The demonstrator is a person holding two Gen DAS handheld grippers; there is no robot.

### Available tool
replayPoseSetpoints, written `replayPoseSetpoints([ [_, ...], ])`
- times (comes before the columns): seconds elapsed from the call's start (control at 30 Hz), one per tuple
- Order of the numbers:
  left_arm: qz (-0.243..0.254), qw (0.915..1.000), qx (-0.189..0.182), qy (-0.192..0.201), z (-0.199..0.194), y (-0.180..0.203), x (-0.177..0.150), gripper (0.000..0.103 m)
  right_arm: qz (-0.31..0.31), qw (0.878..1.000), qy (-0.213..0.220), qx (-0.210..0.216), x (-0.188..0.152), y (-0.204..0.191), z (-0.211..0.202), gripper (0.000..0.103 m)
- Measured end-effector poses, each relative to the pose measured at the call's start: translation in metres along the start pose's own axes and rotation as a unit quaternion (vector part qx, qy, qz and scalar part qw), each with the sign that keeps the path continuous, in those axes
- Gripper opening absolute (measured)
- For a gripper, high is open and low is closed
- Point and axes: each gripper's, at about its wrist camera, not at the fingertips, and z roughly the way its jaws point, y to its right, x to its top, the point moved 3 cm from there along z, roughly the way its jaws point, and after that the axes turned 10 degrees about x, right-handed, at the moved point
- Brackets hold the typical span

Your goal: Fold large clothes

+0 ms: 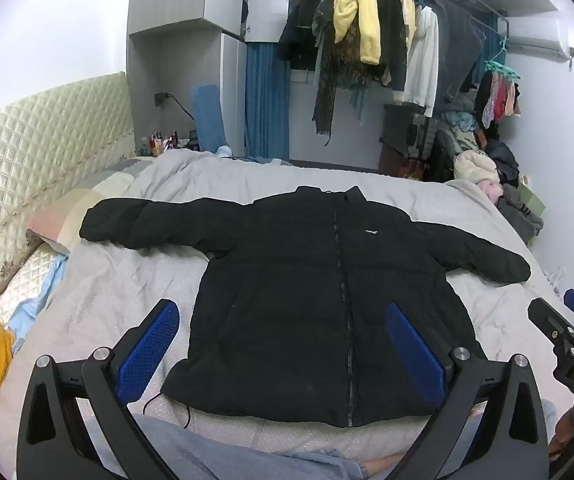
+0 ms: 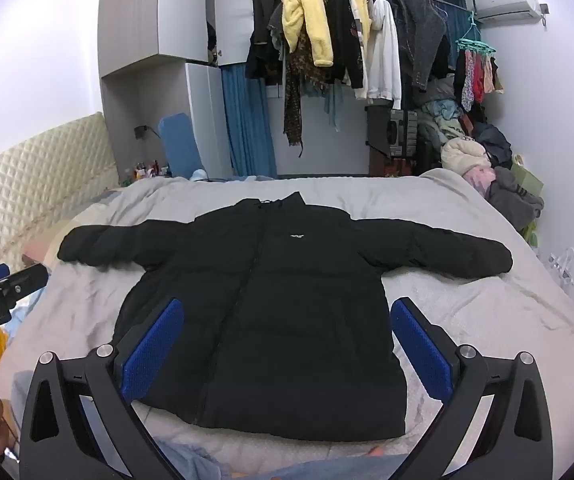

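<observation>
Jacket [image 1: 319, 280] spread flat at frame centre on the bed [image 1: 127, 280]: bulky, soft, slippery. Your left gripper [image 1: 283, 344] and right gripper [image 2: 287, 344] hover, jaws open; take a sleeve cuff.

A: Jacket [image 1: 307, 280], centre of bed: plain black, small white chest logo [image 1: 372, 232]. Bedcover [image 1: 127, 280]: light grey.

B: Noted. Headboard [image 1: 39, 132] at nine o'clock: cream, diamond-quilted. Both grippers' pads [image 1: 147, 348]: blue, on black frames.

A: At twelve o'clock: yellow fleece [image 2: 307, 16], blue curtain [image 2: 247, 120].
</observation>
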Motion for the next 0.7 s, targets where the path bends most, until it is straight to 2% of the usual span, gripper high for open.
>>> replayPoseSetpoints([
  [0.4,0.002,0.9999,-0.012,-0.004,-0.0027,0.0015,-0.0004,0.103,0.005,1.000,0.003,-0.002,0.0001,0.0037,-0.0072,0.103],
  [0.57,0.015,0.9999,0.001,-0.001,-0.0002,0.0022,-0.0052,0.103,0.012,1.000,0.008,-0.007,0.0006,0.0056,-0.0095,0.103],
  [0.7,0.015,0.9999,-0.005,-0.003,0.0019,0.0060,-0.0074,0.103,0.014,1.000,0.007,-0.005,0.0016,0.0070,-0.0082,0.103],
])
